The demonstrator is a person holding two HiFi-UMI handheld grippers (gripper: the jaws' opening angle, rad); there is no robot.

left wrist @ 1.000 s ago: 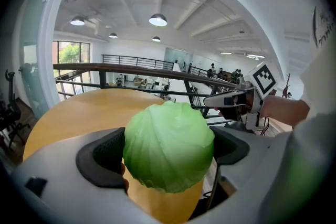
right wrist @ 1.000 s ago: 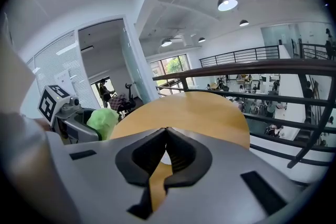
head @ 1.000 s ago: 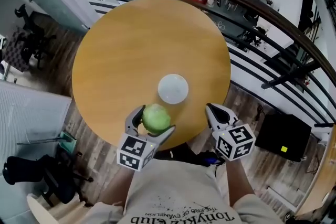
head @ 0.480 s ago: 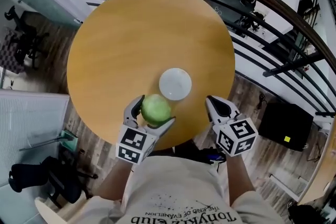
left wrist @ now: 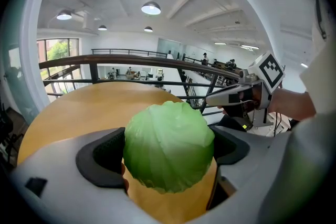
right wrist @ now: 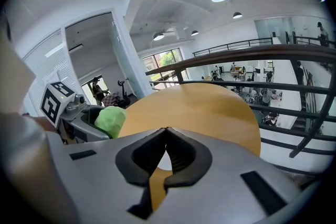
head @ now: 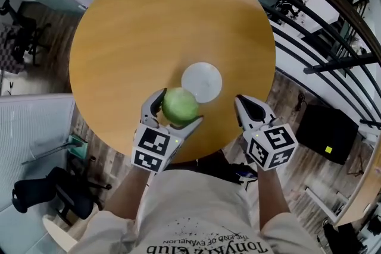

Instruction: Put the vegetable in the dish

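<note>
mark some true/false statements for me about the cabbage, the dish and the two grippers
1. The left gripper is shut on the cabbage. True.
2. The cabbage lies in the white dish. False: it is held between the left gripper's jaws, up off the table, at the dish's near-left edge.
3. The right gripper holds a second vegetable. False: its jaws are together with nothing between them.
4. Nothing shows inside the dish. True.
5. The table is square. False: it is a round wooden table.
</note>
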